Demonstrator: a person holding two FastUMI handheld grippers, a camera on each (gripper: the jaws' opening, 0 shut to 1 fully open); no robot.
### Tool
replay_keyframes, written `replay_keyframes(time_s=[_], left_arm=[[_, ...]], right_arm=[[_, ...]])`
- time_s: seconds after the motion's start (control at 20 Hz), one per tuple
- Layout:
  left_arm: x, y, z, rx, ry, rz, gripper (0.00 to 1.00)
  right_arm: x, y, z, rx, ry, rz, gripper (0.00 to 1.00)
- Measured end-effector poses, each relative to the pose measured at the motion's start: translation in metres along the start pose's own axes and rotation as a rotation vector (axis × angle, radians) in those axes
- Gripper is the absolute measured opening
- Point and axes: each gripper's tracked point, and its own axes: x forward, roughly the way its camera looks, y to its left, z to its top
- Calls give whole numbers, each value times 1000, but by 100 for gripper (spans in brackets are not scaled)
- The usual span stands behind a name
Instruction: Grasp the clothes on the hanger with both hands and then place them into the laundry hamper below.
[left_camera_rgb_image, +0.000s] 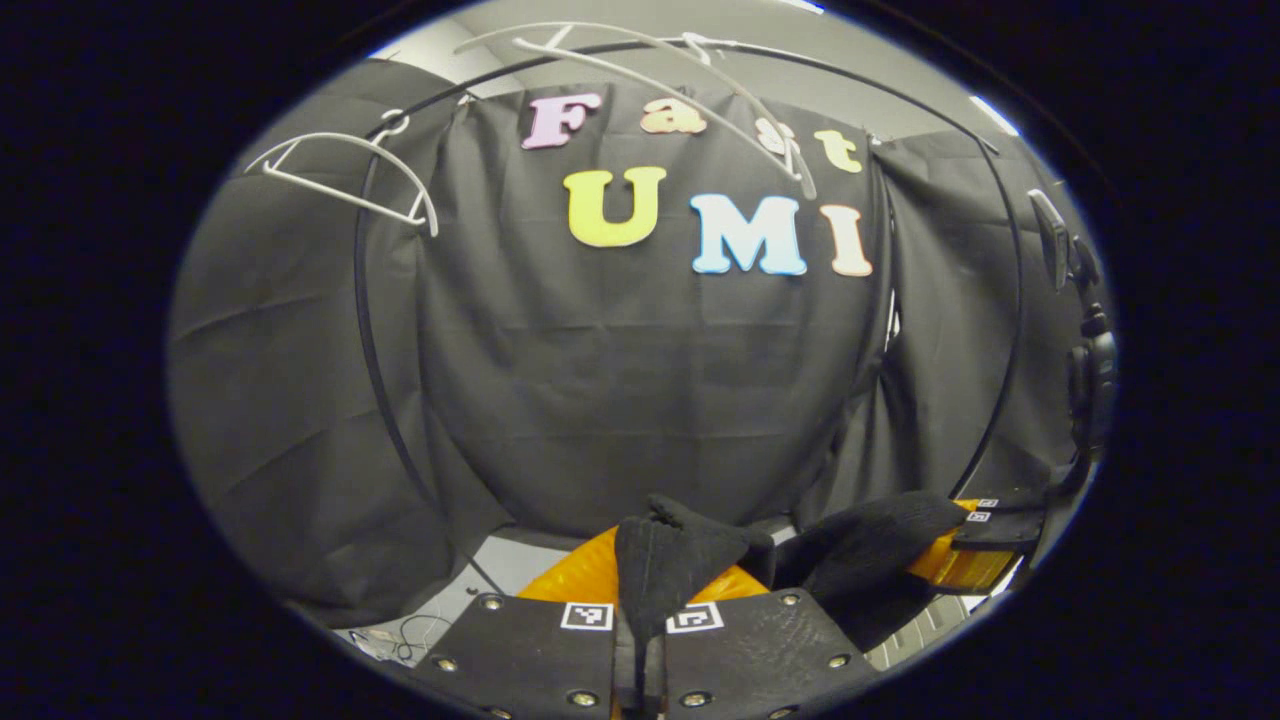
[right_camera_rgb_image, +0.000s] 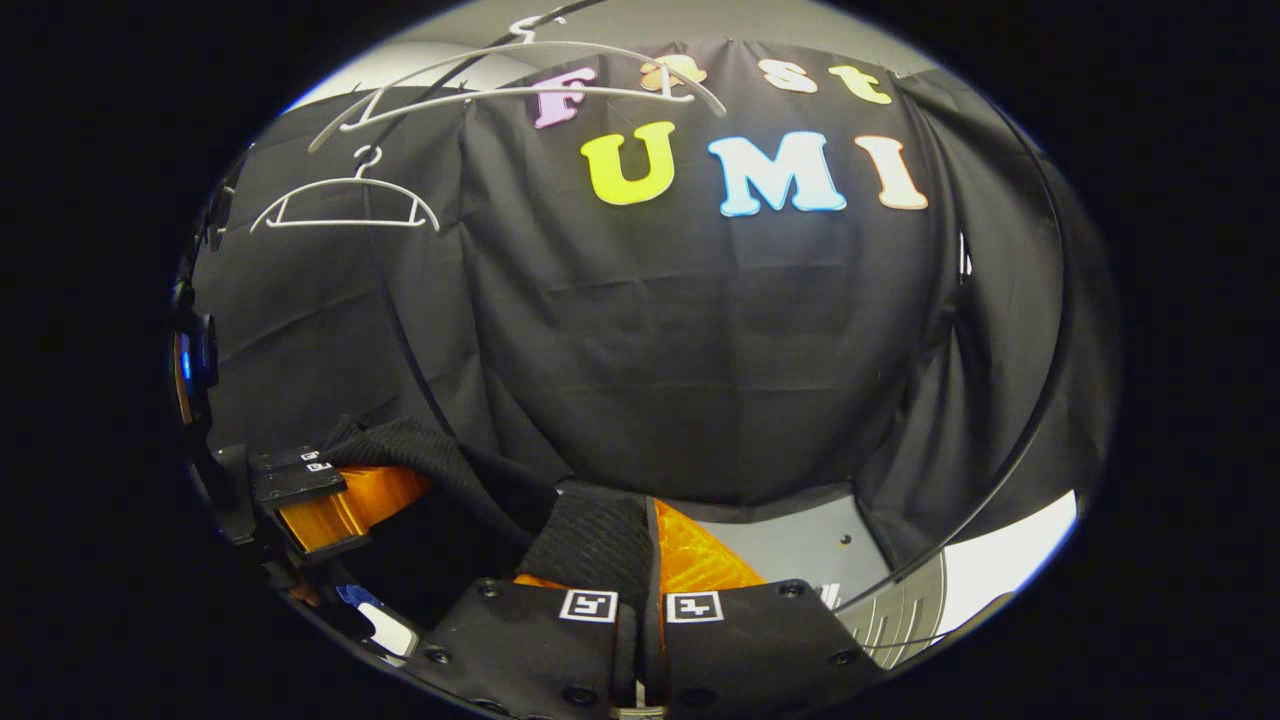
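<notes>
A black knit garment (left_camera_rgb_image: 680, 560) hangs stretched between both grippers, low over the orange laundry hamper (left_camera_rgb_image: 575, 580). My left gripper (left_camera_rgb_image: 640, 640) is shut on one bunched end of it. The cloth runs right to my right gripper (left_camera_rgb_image: 985, 515), which holds the other end. In the right gripper view, my right gripper (right_camera_rgb_image: 640, 620) is shut on the garment (right_camera_rgb_image: 595, 540), and the cloth sags left toward the left gripper (right_camera_rgb_image: 290, 478). The hamper's orange wall (right_camera_rgb_image: 700, 565) shows under the cloth. Two white hangers (left_camera_rgb_image: 340, 175) (left_camera_rgb_image: 650, 70) hang bare on the rail.
A black curved rack rail (left_camera_rgb_image: 370, 350) arches in front of the black cloth wall. The bare hangers (right_camera_rgb_image: 345, 205) (right_camera_rgb_image: 520, 70) sit high above the grippers. Grey floor (right_camera_rgb_image: 800, 545) lies beside the hamper, with thin cables (left_camera_rgb_image: 410, 630) at the lower left.
</notes>
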Motion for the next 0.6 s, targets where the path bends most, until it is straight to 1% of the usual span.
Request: replay_keyframes(time_s=[0.15, 0.35, 0.45, 0.6], left_arm=[[16, -3, -30, 7, 47, 11, 5], [30, 8, -91, -21, 141, 40, 5], [33, 15, -116, -24, 189, 52, 5], [30, 19, -144, -3, 245, 64, 5]], right_arm=[[13, -10, -26, 12, 35, -32, 4], [11, -23, -68, 35, 86, -88, 4], [14, -31, -82, 46, 115, -116, 4], [15, -41, -99, 38, 151, -145, 5]])
